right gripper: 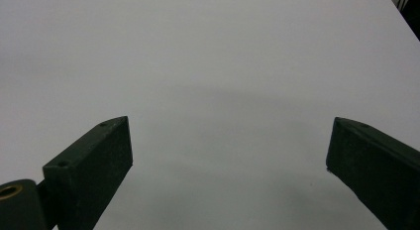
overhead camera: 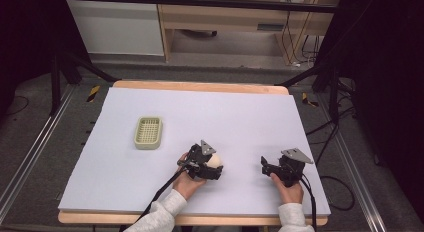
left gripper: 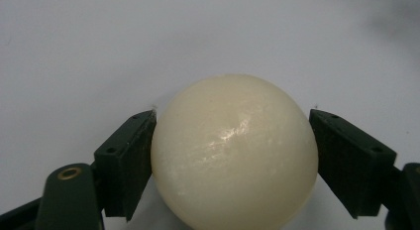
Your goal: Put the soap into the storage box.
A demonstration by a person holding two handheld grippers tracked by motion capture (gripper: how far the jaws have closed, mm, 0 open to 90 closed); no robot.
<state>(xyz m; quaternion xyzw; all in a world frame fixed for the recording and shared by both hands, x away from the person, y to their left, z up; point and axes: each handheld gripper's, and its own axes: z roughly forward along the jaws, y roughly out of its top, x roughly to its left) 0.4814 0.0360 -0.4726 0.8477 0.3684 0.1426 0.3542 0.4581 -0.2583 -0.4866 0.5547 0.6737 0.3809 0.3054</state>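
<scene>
A smooth cream ball [left gripper: 233, 150] sits between the jaws of my left gripper [left gripper: 233, 122], and both black jaws press against its sides. In the high view the cream ball [overhead camera: 215, 161] and left gripper [overhead camera: 214, 167] are low over the white table sheet [overhead camera: 225, 117], near the front centre. My right gripper [overhead camera: 265, 165] rests farther right near the front edge. Its jaws stand wide apart over bare sheet, and the right gripper [right gripper: 230, 141] has nothing between them.
A pale green slotted dish [overhead camera: 148, 132] lies on the sheet to the left of and beyond the left gripper. The wooden table edge [overhead camera: 200, 86] runs along the back. Cables trail from both grippers off the front.
</scene>
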